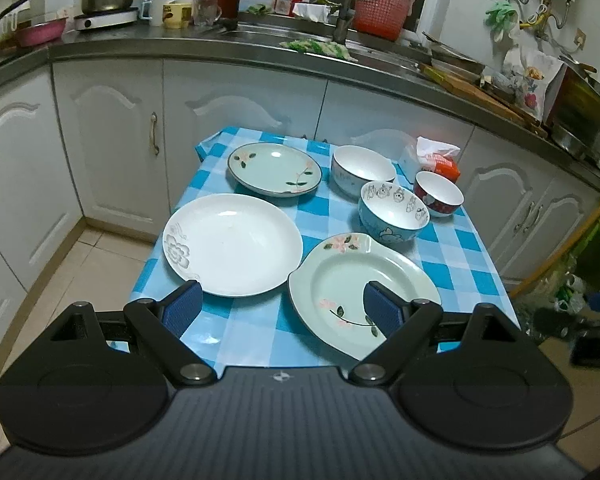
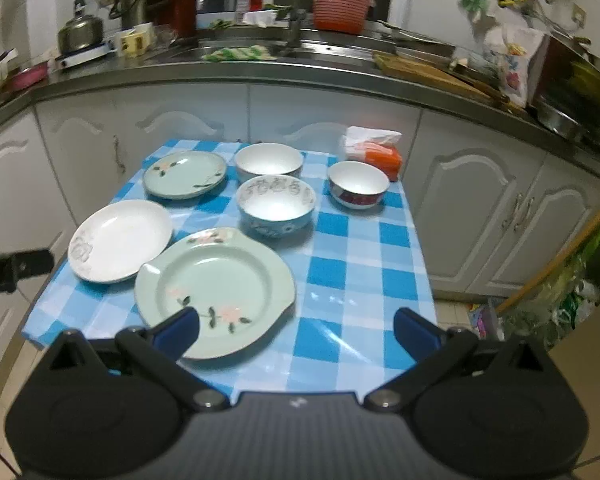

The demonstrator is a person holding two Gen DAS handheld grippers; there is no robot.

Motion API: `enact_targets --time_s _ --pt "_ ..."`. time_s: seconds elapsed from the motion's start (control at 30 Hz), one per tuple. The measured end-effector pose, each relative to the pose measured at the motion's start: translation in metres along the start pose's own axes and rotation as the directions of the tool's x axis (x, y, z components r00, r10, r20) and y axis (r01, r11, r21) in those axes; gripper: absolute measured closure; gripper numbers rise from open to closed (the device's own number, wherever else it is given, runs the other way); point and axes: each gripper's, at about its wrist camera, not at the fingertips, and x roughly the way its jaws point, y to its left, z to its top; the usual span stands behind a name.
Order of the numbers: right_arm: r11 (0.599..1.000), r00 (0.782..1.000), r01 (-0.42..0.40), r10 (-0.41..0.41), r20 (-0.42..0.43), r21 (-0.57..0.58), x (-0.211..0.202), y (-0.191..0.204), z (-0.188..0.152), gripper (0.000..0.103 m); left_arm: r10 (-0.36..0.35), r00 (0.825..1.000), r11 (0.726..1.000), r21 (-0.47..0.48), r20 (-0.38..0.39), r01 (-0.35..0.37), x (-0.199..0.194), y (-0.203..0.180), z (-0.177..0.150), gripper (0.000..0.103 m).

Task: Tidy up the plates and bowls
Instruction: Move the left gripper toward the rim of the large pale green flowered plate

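Note:
On the blue checked table (image 1: 256, 332) lie three plates: a white plate (image 1: 233, 243), a small green flowered plate (image 1: 274, 168) behind it, and a large green eared plate (image 1: 362, 294) at the front. Three bowls stand behind: a white bowl (image 1: 363, 168), a blue cartoon bowl (image 1: 394, 210) and a red bowl (image 1: 439, 194). My left gripper (image 1: 284, 312) is open and empty above the table's front edge. My right gripper (image 2: 296, 330) is open and empty near the front edge, beside the large green plate (image 2: 214, 290). The white plate (image 2: 120, 240) and the bowls (image 2: 276, 206) also show there.
An orange tissue pack (image 1: 436, 160) lies at the table's back right. White cabinets (image 1: 120, 140) and a cluttered steel counter (image 1: 220, 46) with a sink run behind the table. Bags and a broom handle (image 2: 560, 264) stand on the right. Tiled floor lies left.

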Motion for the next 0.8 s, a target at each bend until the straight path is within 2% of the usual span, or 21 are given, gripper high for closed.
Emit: enact_targets --time_s 0.13,0.3,0.47,0.6,0.73,0.8 --pt "0.999 1.000 0.025 -0.025 -0.001 0.028 0.009 -0.014 0.002 0.000 -0.007 1.000 1.000 0.000 -0.022 0.007 0.012 0.006 0.000 0.000" --pt "1.000 1.000 -0.010 0.011 -0.025 0.023 0.024 -0.036 0.000 0.001 0.022 0.998 1.000 -0.008 -0.059 -0.023 0.027 0.000 -0.004 0.000" --pt "0.997 0.998 -0.070 0.070 -0.010 0.014 0.043 -0.062 0.002 0.002 0.065 0.995 0.998 -0.016 -0.071 -0.066 0.041 -0.007 -0.006 0.000" --pt "0.994 0.994 -0.110 0.110 0.001 0.008 0.064 -0.084 0.009 0.009 0.105 0.992 0.994 -0.024 -0.070 -0.107 0.046 -0.020 -0.003 0.000" --pt "0.984 0.984 -0.175 0.175 0.003 0.023 0.082 -0.107 0.018 0.010 0.132 0.989 0.990 -0.041 -0.071 -0.135 0.049 -0.034 -0.003 0.000" --pt "0.976 0.977 -0.215 0.215 0.000 0.033 0.092 -0.116 0.022 0.010 0.161 0.982 0.984 -0.063 -0.096 -0.168 0.055 -0.040 -0.005 0.000"
